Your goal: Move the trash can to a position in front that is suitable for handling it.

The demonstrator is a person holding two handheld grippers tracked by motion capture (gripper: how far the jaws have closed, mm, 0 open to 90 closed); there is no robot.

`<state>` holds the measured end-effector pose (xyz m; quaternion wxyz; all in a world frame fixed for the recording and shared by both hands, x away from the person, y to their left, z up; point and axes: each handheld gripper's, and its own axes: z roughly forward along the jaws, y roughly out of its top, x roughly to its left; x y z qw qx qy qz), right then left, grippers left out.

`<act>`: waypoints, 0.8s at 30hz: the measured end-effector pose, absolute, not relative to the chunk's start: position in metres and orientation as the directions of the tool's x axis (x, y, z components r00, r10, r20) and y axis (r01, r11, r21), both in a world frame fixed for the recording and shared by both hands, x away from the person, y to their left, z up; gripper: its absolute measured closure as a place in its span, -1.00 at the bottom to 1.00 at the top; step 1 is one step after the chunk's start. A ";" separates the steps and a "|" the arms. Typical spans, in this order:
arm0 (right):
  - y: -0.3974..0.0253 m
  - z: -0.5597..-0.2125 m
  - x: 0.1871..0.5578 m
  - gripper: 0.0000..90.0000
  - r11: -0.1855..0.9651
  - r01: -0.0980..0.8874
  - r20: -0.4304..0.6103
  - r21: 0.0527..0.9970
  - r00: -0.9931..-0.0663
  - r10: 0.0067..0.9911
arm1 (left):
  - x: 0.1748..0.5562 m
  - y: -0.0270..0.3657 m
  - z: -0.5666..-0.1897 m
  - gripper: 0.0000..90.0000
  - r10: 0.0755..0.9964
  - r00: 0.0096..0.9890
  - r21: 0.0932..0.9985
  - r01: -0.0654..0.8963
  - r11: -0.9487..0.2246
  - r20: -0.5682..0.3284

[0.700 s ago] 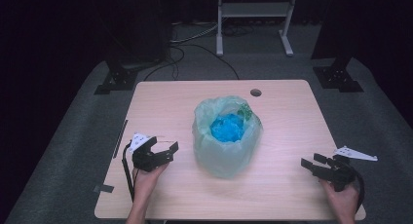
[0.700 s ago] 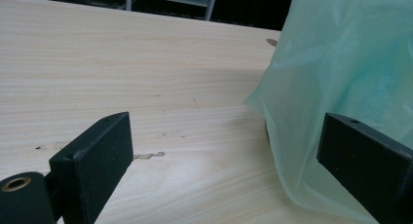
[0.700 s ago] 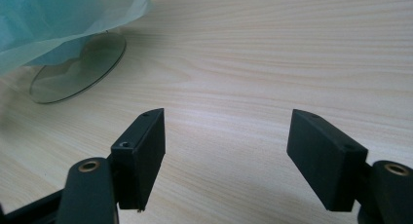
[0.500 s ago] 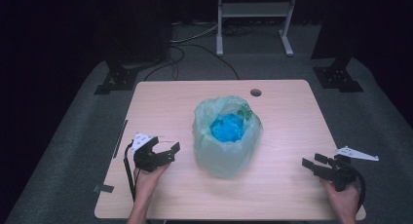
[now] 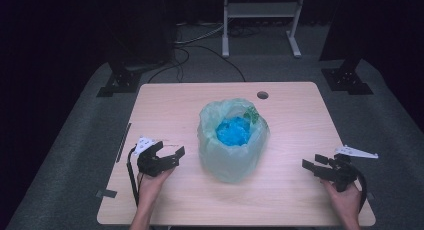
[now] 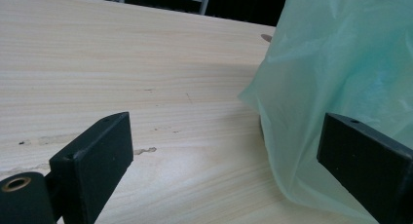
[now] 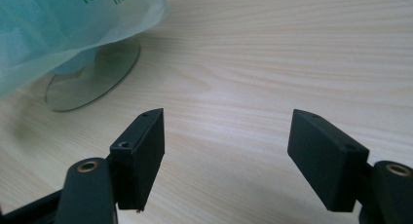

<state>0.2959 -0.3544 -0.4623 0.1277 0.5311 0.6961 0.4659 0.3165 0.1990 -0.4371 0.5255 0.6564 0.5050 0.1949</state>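
A pale green translucent plastic bag (image 5: pixel 232 140) stands open-mouthed at the middle of the wooden table (image 5: pixel 290 205), with crumpled bright blue material (image 5: pixel 234 131) inside. My left gripper (image 5: pixel 171 150) rests open to the bag's left, pointing at it. In the left gripper view the bag (image 6: pixel 341 63) hangs just past the right jaw, and the gripper (image 6: pixel 224 156) holds nothing. My right gripper (image 5: pixel 312 163) sits open near the table's right front. The right gripper view has the bag (image 7: pixel 63 24) and a round clear base (image 7: pixel 92 73) under it at upper left, apart from the empty gripper (image 7: pixel 226 146).
A small round hole (image 5: pixel 262 95) lies in the tabletop behind the bag. A dark strip (image 5: pixel 122 142) runs along the table's left edge. Black stand feet (image 5: pixel 117 82) and a white frame (image 5: pixel 260 25) stand on the floor beyond the table.
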 end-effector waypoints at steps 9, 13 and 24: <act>-0.334 -0.447 0.321 -0.36 0.058 0.619 0.284 0.783 -0.439 0.853 | 0.317 0.199 -0.436 -0.89 0.867 0.412 0.886 0.459 0.067 -0.279; -0.320 -0.440 0.333 -0.36 0.082 0.612 0.266 0.787 -0.457 0.849 | 0.317 0.200 -0.435 -0.89 0.867 0.412 0.887 0.456 0.069 -0.279; -0.279 -0.428 0.361 -0.36 0.140 0.600 0.228 0.787 -0.495 0.839 | 0.316 0.202 -0.433 -0.89 0.867 0.411 0.888 0.453 0.075 -0.283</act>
